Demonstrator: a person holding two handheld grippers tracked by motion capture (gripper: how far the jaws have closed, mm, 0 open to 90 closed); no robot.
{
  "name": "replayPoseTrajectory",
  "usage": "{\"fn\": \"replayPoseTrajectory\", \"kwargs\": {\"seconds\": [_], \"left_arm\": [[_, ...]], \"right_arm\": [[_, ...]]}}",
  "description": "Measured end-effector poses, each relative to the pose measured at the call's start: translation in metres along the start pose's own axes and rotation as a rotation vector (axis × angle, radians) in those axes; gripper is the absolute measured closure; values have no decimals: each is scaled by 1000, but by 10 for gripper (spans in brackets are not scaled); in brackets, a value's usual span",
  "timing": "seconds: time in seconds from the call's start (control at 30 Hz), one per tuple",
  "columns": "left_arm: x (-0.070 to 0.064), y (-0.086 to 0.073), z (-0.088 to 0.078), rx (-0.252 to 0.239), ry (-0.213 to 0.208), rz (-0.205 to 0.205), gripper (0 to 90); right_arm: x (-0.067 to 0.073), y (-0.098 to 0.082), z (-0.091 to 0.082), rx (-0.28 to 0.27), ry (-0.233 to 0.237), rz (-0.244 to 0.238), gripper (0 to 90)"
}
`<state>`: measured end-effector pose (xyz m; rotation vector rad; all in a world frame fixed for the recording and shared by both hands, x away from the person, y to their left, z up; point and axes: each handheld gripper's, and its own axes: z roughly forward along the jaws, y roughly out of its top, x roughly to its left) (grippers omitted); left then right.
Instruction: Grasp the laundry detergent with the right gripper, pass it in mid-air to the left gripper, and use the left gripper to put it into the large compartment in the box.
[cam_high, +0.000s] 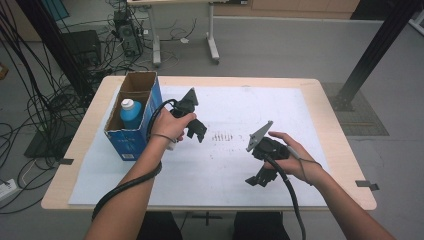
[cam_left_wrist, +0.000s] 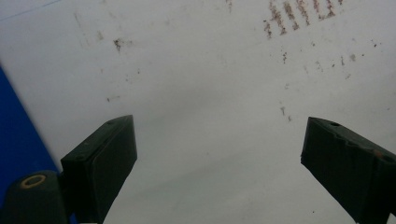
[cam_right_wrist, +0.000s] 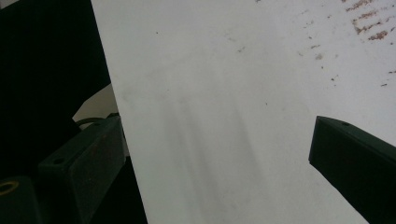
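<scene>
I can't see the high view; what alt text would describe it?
A person's two hands each hold a black gripper, left gripper and right gripper, over a white sheet on a table; a blue bottle stands in a box at the left.

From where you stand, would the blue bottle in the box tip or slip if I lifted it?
The blue bottle stands upright, walled in by the cardboard box, so tipping seems unlikely. Its smooth plastic may slip; its white cap looks the easier hold.

The right gripper (cam_right_wrist: 219, 168) has its two black jaws rising from the lower corners, spread wide with nothing between them. Behind lies a white paper sheet (cam_right_wrist: 224, 93), with brown speckled marks (cam_right_wrist: 369, 23) at upper right and darkness at left.
</scene>
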<state>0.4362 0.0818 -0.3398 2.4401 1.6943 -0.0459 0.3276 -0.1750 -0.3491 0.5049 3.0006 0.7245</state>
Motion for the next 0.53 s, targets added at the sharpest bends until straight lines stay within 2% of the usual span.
{"fn": "replayPoseTrajectory", "kwargs": {"seconds": [0.3,0.53], "left_arm": [[-1,-5,1,-1,-4,-4,111],[-2,-10,-1,-3,-9,2,112]], "right_arm": [[4,2,-2,3,-5,-2,36],[9,1,-7,5,-28,4,36]]}}
